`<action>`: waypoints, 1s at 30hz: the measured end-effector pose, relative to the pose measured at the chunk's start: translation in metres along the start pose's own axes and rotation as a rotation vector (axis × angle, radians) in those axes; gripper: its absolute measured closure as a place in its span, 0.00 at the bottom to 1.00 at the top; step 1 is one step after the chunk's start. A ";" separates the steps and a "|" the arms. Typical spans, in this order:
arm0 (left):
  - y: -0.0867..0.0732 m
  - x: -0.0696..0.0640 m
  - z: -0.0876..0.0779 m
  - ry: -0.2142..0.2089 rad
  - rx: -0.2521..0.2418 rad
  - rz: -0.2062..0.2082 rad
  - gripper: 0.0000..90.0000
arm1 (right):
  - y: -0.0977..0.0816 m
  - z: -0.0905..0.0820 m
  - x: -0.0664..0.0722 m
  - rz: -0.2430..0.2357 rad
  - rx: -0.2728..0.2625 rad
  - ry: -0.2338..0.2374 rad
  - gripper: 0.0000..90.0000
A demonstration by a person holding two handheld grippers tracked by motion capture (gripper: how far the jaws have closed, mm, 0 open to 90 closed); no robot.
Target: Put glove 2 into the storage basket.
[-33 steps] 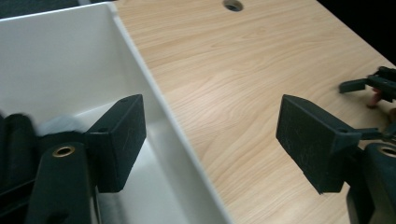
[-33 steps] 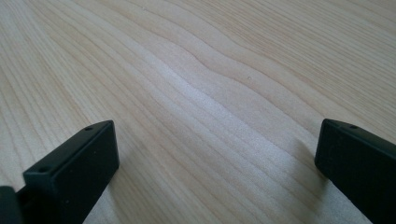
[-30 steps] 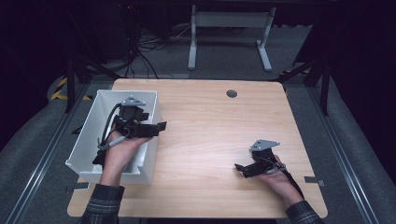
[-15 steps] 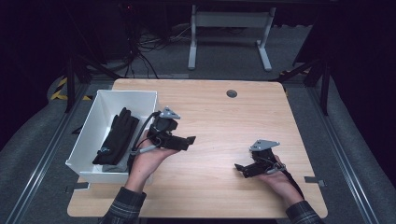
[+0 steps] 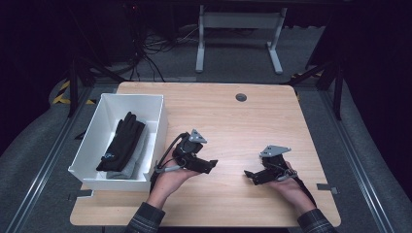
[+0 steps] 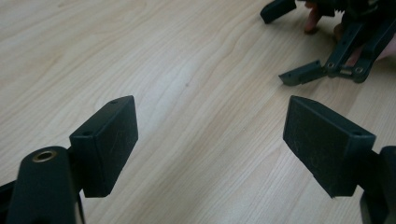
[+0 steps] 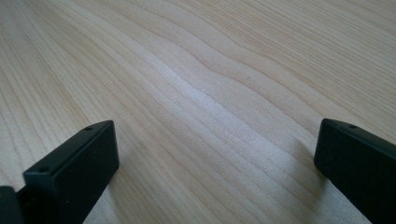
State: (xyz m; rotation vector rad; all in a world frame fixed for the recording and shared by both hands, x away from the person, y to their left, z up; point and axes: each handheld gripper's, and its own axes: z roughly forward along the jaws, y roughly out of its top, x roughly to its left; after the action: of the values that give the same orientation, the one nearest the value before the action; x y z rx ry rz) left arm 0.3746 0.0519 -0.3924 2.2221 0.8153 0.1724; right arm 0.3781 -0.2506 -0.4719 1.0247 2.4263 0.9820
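Since a second ago my left tool [image 5: 208,165] has left the white bin [image 5: 158,124] and come over the bare table [image 5: 233,121], jaws wide and empty. Right tool [image 5: 252,175] rests open, holding nothing. Black gloves [image 5: 122,143] lie in the bin: light, limp, best pinched mid-cuff. Bin walls would crowd any approach; nothing else lies nearby.

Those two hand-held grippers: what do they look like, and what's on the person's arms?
Both the left gripper and right gripper are black, each topped by a grey three-cornered plate. Their jaws end in flat, blocky black pads with small screw holes. A cable loops from the left one. The sleeves are dark plaid.
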 end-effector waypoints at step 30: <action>-0.047 -0.009 0.063 0.053 0.067 0.099 0.15 | 0.000 0.000 0.000 0.000 0.000 0.000 0.00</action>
State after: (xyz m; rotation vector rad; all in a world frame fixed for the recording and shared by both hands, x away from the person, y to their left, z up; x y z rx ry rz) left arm 0.3661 0.0320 -0.4685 2.3318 0.7494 0.2562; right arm 0.3781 -0.2504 -0.4719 1.0249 2.4267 0.9821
